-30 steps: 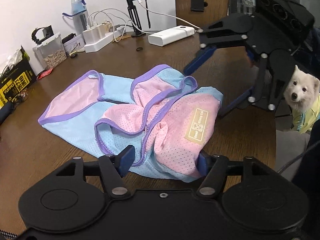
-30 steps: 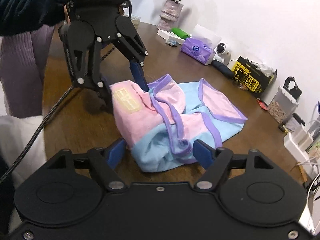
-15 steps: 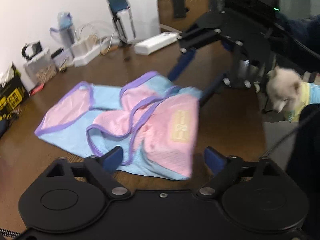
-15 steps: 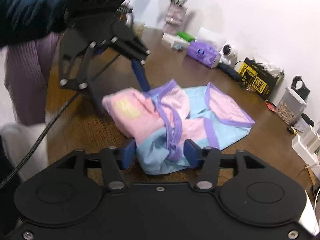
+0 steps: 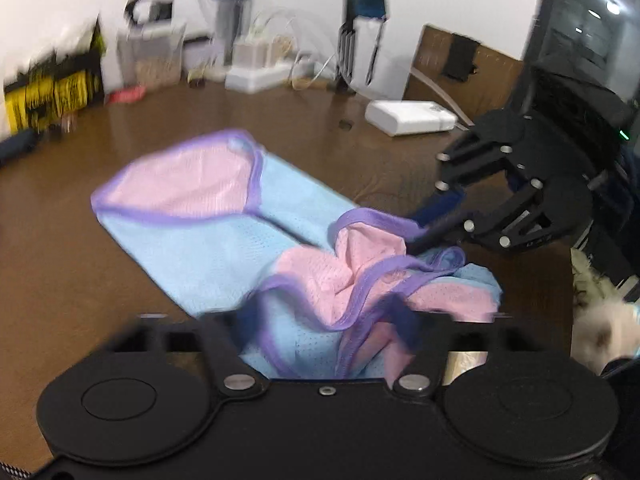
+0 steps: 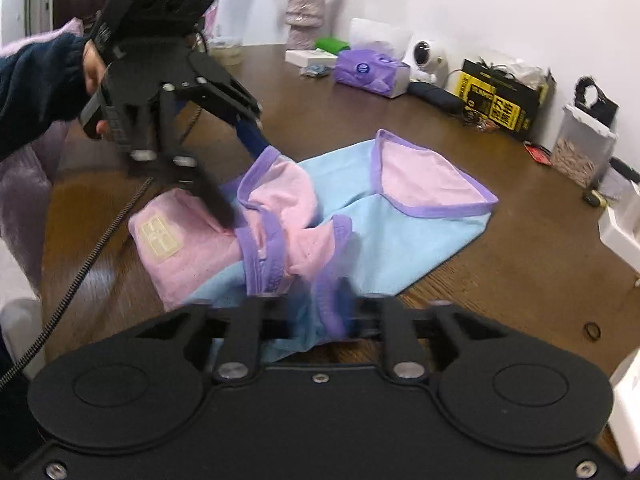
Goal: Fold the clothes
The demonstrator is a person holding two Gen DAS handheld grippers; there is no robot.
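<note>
A pink and light-blue mesh garment with purple trim lies crumpled on the brown table; it also shows in the right wrist view. My left gripper has its fingers spread around a bunched purple-trimmed fold at the near end. In the right wrist view the left gripper straddles the pink part beside the yellow label. My right gripper is nearly closed on a bunched blue and purple edge. In the left wrist view the right gripper pinches the purple trim.
A white power bank, a phone stand, chargers and a bottle line the wall. A vase, purple tissue pack, small camera, yellow-black bag and plastic container stand along the far edge. A white dog sits beside the table.
Both grippers moved forward onto the garment. The right gripper's fingers closed on the garment's edge. The left gripper now straddles the bunched fold, and the cloth is more crumpled.
</note>
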